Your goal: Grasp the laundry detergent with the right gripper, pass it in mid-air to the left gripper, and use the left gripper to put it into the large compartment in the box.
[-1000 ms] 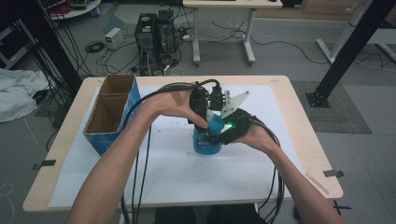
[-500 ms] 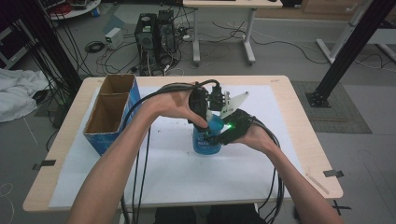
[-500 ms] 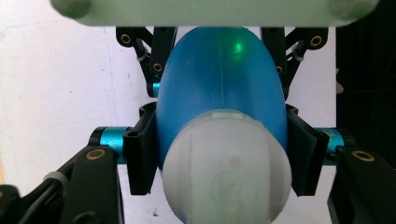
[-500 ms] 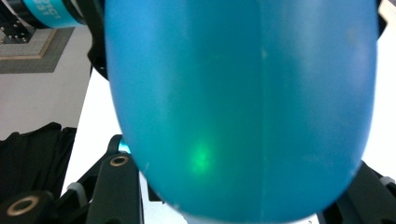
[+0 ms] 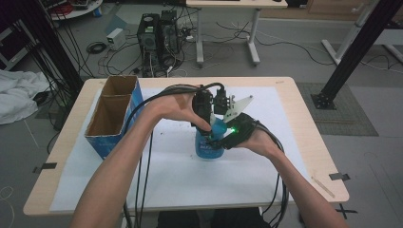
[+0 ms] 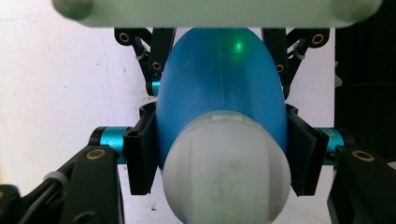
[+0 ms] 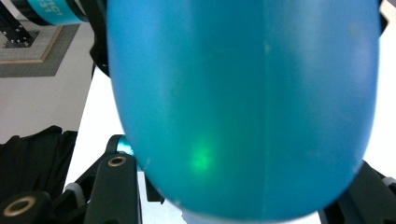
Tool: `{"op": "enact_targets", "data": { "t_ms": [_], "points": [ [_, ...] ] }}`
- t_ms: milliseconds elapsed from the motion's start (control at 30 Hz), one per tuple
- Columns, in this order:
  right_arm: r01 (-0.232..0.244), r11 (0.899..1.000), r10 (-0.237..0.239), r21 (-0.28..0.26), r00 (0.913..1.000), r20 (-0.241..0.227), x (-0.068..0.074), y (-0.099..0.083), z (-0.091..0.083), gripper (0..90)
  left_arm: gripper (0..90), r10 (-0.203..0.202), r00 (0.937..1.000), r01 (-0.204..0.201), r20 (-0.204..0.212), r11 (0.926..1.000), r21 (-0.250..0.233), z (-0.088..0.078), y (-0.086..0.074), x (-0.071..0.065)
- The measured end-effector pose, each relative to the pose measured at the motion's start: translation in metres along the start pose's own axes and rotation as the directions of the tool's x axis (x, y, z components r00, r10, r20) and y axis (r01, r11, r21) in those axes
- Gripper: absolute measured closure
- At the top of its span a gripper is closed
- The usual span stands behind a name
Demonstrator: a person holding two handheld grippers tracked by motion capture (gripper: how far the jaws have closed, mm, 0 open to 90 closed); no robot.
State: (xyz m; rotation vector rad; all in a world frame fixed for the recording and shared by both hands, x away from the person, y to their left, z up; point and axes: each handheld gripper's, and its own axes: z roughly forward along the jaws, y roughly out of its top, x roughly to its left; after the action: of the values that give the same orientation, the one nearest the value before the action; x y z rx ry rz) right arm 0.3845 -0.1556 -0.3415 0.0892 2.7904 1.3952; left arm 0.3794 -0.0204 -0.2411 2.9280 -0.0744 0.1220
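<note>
A blue plastic bottle (image 5: 209, 148) with a white cap (image 6: 226, 172) stands upright on the white sheet at mid-table. My left gripper (image 5: 207, 127) comes down on it from above. Its jaws have just been closing, and its black pads (image 6: 140, 149) now press on both sides of the bottle's top (image 6: 219, 84). My right gripper (image 5: 216, 141) reaches in from the right and is shut on the bottle's body (image 7: 243, 93), which bulges between its jaws (image 7: 240, 203). A green light glows on the blue plastic.
An open blue cardboard box (image 5: 111, 118) with two compartments stands at the table's left. A white sheet (image 5: 166, 185) covers most of the wooden tabletop (image 5: 309, 142). Cables trail from both grippers toward the front edge. Computer cases (image 5: 157, 33) sit on the floor beyond.
</note>
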Motion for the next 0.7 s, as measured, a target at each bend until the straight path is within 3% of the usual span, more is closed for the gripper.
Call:
{"op": "enact_targets", "data": {
  "t_ms": [400,700],
  "points": [
    [0.01,1.0,-0.01,-0.001,1.0,0.0,0.001,-0.0011,-0.0008,42.6,38.3,-0.004,1.0,0.004,0.0,1.0,-0.003,0.0004,0.0008,-0.0005],
    [0.001,1.0,-0.001,0.011,0.9998,0.018,0.0023,-0.0029,0.0007,34.4,38.3,-0.011,0.9999,0.011,0.009,0.9999,-0.012,0.0027,-0.0024,-0.0013]
  ]
}}
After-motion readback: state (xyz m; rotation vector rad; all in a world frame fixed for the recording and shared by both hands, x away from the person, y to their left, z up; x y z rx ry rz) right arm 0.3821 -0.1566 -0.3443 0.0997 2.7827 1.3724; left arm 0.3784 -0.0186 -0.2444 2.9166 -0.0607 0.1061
